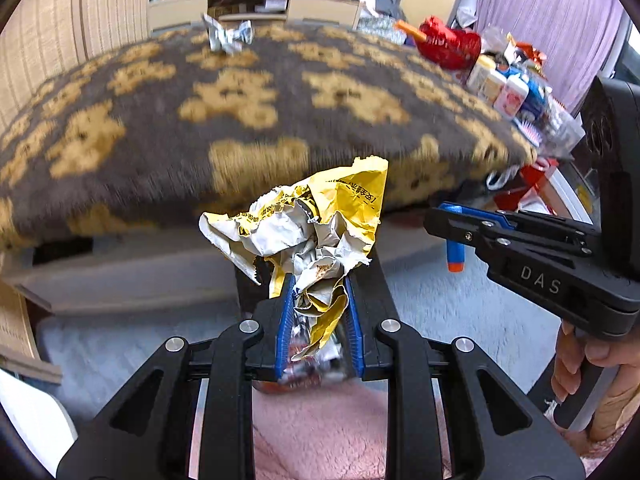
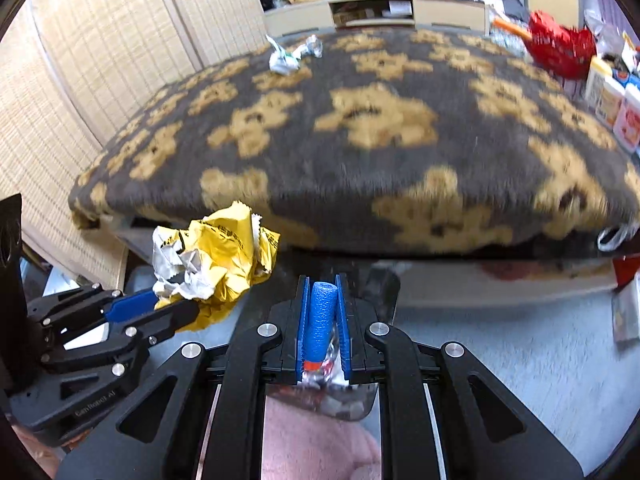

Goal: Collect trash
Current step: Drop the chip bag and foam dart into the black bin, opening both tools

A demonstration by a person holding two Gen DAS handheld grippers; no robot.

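My left gripper [image 1: 318, 284] is shut on a crumpled yellow and white wrapper [image 1: 308, 224], held in the air in front of the bed; the wrapper also shows in the right wrist view [image 2: 216, 256]. My right gripper [image 2: 322, 284] is shut on a blue foam dart [image 2: 320, 320] with an orange tip, and it shows at the right of the left wrist view [image 1: 444, 216]. A crumpled silver wrapper [image 1: 226, 34] lies on the far side of the brown and tan blanket [image 1: 280, 112], also in the right wrist view [image 2: 286, 56].
A bin with trash [image 2: 332, 396] sits below both grippers. Bottles and a red bag [image 1: 452, 46] crowd the blanket's right side. A wooden shelf unit [image 1: 256, 4] stands beyond the bed. Pale carpet [image 2: 520, 352] covers the floor.
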